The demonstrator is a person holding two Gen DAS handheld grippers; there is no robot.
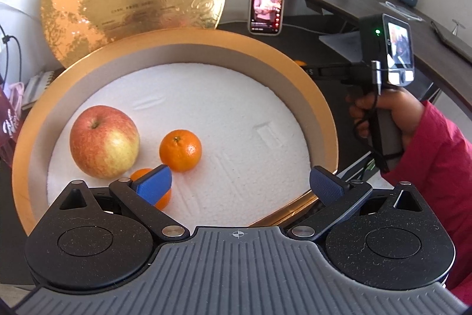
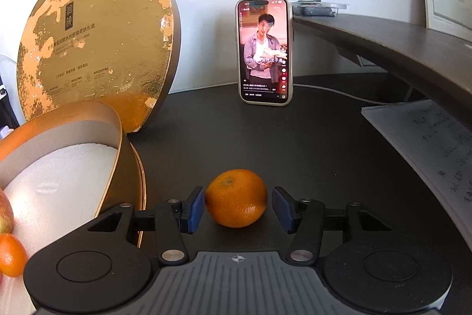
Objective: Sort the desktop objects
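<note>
Tilting downward, the right gripper (image 2: 237, 207) brackets the orange (image 2: 236, 198) on the dark desk (image 2: 309, 152), left pad touching, right pad apart; the left gripper (image 1: 239, 183) gapes over the round box (image 1: 177, 49), beside its right rim

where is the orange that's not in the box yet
In the right wrist view the orange sits on the dark desk, between the right hand-held gripper pads, right of the box.

A phone (image 2: 264, 50) stands lit against the wall, papers (image 2: 424, 138) lying well to its right.
</note>
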